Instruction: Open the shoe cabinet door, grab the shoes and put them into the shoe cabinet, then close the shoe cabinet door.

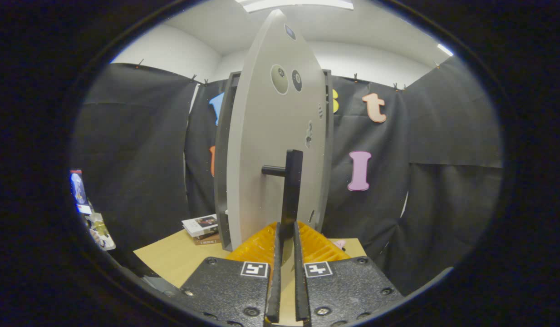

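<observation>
The shoe cabinet's light grey door [266, 150] stands swung out towards me, almost edge-on, with round hinge holes near its top. Its black vertical bar handle [292, 190] runs down between my fingers. My gripper [287, 225] is shut on the lower end of that handle, both fingers pressing on it. The cabinet's dark frame [222, 181] shows behind the door's left edge and along its right edge. A small pink thing [340, 244] peeks out on the table just beyond the right finger; I cannot tell what it is.
The cabinet stands on a light wooden table [180, 256]. A short stack of books [202, 226] lies left of the cabinet's foot. Black cloth walls close the booth behind and on both sides.
</observation>
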A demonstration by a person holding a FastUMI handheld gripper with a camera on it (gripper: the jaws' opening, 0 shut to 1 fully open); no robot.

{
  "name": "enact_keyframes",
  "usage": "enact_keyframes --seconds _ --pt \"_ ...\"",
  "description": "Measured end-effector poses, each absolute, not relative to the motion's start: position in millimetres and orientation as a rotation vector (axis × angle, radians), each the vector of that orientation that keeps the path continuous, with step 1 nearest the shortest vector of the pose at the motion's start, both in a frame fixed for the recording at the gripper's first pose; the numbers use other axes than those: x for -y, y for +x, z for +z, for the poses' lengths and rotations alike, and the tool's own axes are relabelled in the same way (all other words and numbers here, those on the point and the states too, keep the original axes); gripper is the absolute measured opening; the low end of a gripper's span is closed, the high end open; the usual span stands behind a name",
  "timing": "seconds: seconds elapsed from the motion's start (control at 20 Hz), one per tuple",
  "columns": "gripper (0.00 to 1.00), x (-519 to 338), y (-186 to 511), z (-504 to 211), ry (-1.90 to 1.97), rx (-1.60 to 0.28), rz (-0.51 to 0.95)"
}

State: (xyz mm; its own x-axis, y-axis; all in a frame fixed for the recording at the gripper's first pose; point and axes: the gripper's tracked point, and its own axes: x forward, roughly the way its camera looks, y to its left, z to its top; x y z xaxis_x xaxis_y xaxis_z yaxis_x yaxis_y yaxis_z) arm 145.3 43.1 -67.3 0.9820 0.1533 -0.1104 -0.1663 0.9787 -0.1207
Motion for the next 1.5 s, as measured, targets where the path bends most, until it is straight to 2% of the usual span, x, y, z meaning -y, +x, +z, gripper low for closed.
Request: enact_keyframes --seconds 0.15,0.4,0.5,0.65,0.75,1.0,1.1,1.25,1.3,1.5 --pt "0.1 -30 147 -67 -0.144 -0.089 0.094" --pt "0.07 16 150 -62 -0.031 -0.094 -0.003" --pt "0.04 35 153 -62 -0.001 -0.106 0.019" --pt "0.05 47 151 -67 0.026 -0.128 0.033" --pt "0.07 48 133 -74 0.043 -0.148 0.029" --pt "0.06 32 81 -71 0.026 -0.059 0.07" --pt "0.23 13 64 -76 0.013 -0.044 0.104" --pt "0.83 21 54 -85 -0.066 -0.028 0.02" --pt "1.0 19 55 -88 -0.077 -0.016 0.004" --pt "1.0 -19 59 -120 -0.04 -0.017 0.053"
